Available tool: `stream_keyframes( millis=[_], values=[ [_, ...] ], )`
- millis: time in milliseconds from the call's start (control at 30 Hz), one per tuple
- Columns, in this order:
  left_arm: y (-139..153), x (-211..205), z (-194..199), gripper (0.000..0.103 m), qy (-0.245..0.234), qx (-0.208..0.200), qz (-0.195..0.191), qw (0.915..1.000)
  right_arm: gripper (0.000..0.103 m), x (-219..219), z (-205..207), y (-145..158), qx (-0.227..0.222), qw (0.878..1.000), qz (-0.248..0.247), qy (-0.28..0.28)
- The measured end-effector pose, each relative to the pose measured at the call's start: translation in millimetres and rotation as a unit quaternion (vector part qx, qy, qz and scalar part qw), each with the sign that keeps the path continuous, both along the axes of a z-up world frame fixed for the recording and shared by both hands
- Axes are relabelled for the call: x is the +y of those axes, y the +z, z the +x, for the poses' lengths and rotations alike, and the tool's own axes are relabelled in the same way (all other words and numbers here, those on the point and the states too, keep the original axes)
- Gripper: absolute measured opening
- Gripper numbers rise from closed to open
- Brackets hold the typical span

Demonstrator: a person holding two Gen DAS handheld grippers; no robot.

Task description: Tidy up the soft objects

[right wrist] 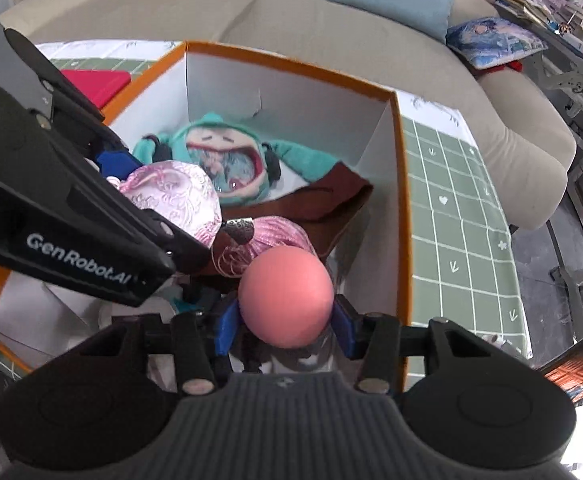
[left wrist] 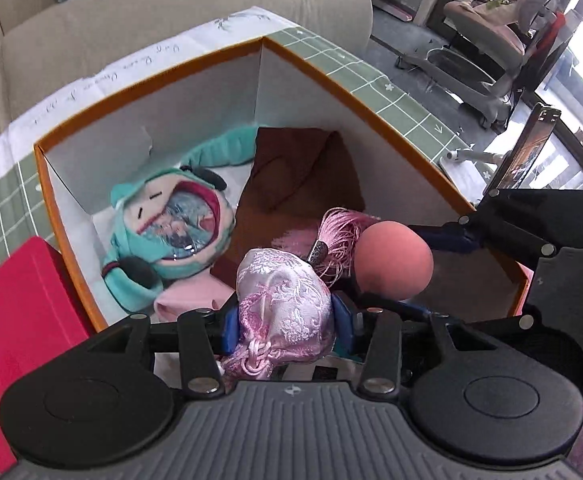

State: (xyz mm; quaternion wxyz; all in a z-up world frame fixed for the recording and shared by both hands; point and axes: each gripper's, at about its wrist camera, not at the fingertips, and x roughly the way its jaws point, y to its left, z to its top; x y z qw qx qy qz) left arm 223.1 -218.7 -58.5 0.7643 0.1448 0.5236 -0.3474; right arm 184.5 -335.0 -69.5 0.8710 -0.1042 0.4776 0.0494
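Grippers are hanging over the orange box, presumably to drop their loads inside. The left gripper is clenching a pink brocade pouch at lower centre; the right gripper is grasping a pink ball. Only the right wrist view is showing bare box floor at lower left; the left's is showing a red box outside.

A pink brocade pouch with tassel and a salmon foam ball hang over the orange-rimmed box. Inside lie a teal plush doll and brown cloth.

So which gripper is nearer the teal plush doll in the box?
Left. The left gripper, holding the pink pouch, is beside the teal plush doll; the right gripper, holding the ball, is farther off.
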Motion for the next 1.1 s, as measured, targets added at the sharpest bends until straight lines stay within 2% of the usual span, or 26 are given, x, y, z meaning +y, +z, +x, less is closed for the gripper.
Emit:
stream_keyframes(
  millis=[100, 167, 233, 333, 500, 667, 800, 900, 967, 1100],
  values=[
    [2, 2, 0, 0.058, 0.002, -0.003, 0.003, 1.0000, 0.052, -2, 1, -2, 0.005, 1.000, 0.001, -0.003],
    [6, 5, -2, 0.069, 0.005, -0.001, -0.005, 1.0000, 0.055, -3, 1, -1, 0.005, 1.000, -0.002, -0.007],
    [12, 8, -4, 0.070, 0.007, -0.005, -0.011, 0.9999, 0.062, -2, -1, 3, 0.000, 1.000, -0.003, -0.012],
    [28, 15, -9, 0.070, 0.011, -0.021, -0.021, 0.9995, 0.066, -2, -4, 12, -0.006, 1.000, -0.003, -0.015],
    [65, 40, -31, 0.070, 0.023, -0.080, -0.054, 0.9950, 0.075, 4, -15, 38, -0.034, 0.999, -0.009, -0.018],
    [103, 84, -65, 0.070, 0.056, -0.166, -0.094, 0.9801, 0.080, 16, -33, 73, -0.083, 0.996, -0.004, -0.033],
    [126, 118, -85, 0.070, 0.095, -0.205, -0.102, 0.9688, 0.085, 29, -49, 101, -0.122, 0.992, 0.018, -0.039],
    [142, 145, -100, 0.070, 0.132, -0.236, -0.118, 0.9555, 0.086, 41, -60, 120, -0.150, 0.987, 0.041, -0.038],
    [151, 162, -113, 0.071, 0.169, -0.258, -0.125, 0.9431, 0.088, 48, -67, 130, -0.161, 0.984, 0.061, -0.039],
    [154, 188, -140, 0.075, 0.228, -0.287, -0.127, 0.9218, 0.091, 64, -80, 140, -0.177, 0.977, 0.095, -0.067]
  ],
)
